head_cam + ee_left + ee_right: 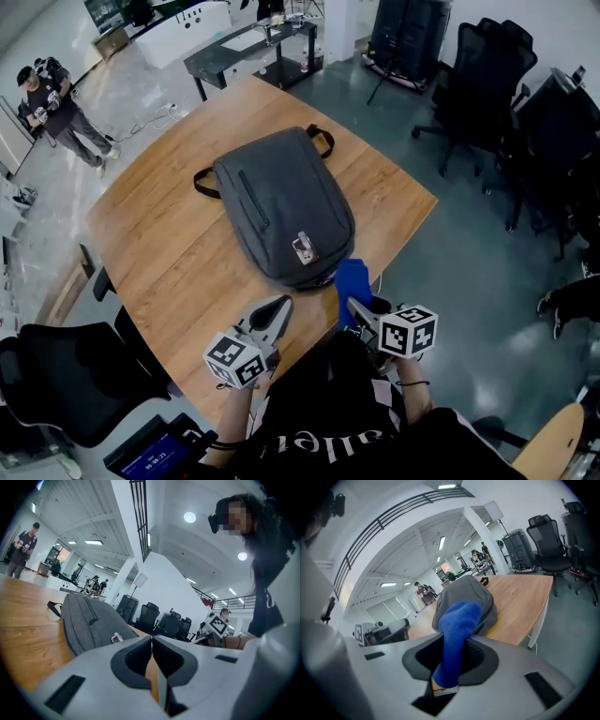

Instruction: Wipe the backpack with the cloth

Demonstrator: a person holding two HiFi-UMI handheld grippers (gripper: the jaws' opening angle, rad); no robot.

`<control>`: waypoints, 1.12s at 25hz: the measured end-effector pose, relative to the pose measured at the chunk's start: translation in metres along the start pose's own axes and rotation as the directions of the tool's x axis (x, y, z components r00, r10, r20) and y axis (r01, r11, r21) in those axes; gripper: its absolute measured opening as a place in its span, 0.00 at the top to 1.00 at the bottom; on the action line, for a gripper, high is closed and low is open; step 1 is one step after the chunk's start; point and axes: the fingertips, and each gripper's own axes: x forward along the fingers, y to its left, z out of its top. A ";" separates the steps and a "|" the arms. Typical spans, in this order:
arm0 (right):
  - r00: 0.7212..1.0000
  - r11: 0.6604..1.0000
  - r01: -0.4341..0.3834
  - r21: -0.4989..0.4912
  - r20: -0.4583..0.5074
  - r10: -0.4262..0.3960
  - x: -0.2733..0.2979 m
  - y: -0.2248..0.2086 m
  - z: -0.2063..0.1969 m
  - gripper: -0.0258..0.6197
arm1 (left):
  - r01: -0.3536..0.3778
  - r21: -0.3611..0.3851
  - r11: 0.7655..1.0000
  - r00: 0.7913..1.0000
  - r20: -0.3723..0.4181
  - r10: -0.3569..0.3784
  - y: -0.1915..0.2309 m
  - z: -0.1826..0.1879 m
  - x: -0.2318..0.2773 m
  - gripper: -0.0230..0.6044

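The right gripper (457, 660) clamps the blue cloth (457, 625) beside the backpack (281, 206) at the table's (169, 253) near edge; the left gripper (151, 656) is clenched empty

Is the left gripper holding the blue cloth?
No, the blue cloth sits clamped in the right gripper, while the left gripper is shut on nothing.

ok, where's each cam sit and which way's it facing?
Head view: on the person's head, steeply down at the grey backpack on the wooden table; left gripper, right gripper, torso show.
Left gripper view: on that gripper, along its shut jaws toward the backpack.
Right gripper view: on that gripper, jaws shut on the blue cloth, backpack beyond.
Shared: the backpack, all three.
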 end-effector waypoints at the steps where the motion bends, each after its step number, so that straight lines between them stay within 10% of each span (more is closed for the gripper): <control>1: 1.000 1.000 -0.005 -0.009 -0.006 0.005 -0.003 0.006 -0.005 0.82 | 0.004 -0.004 1.000 1.000 0.002 -0.004 -0.004 -0.001 0.000 0.95; 28: 0.998 0.985 -0.060 -0.164 -0.032 0.056 -0.164 0.034 -0.126 0.82 | 0.011 0.010 1.000 1.000 -0.005 -0.011 -0.216 -0.089 -0.020 0.95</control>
